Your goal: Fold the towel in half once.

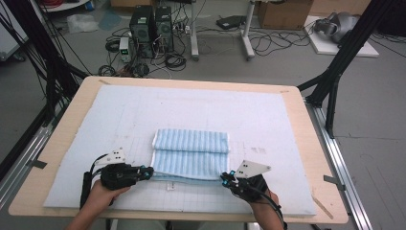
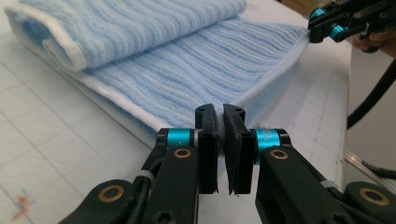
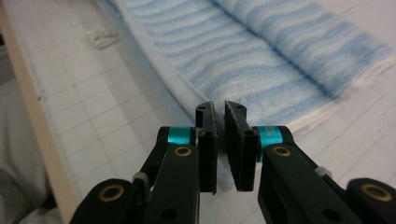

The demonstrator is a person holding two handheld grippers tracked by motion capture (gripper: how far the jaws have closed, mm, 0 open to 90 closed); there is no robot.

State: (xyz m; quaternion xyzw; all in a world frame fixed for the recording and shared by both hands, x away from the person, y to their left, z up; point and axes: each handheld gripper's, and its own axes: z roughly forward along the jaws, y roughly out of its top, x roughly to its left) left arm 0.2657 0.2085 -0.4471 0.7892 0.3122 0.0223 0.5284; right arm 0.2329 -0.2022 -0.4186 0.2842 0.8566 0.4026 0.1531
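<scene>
Currently a fold of the blue striped towel (image 1: 190, 154) is in hand. It lies on the white gridded mat (image 1: 119, 115) that covers the bench (image 1: 62, 134), partly folded, its far part doubled over toward the person into a rolled band. The left gripper (image 1: 149, 172) sits at the towel's near left corner, the right gripper (image 1: 224, 178) at its near right corner. Both sets of fingers are nearly closed; in the left gripper view (image 2: 219, 122) they appear to pinch the white hem, while in the right gripper view (image 3: 219, 116) I cannot tell whether any cloth is caught. Judgement: to fold well, confirm that both corners are truly pinched, then lift both together and level, keep the near edge taut, and carry it squarely over the rolled band. Uneven lift would probably skew the edge. Risk: a thin grip on the hem slipping mid-carry.
</scene>
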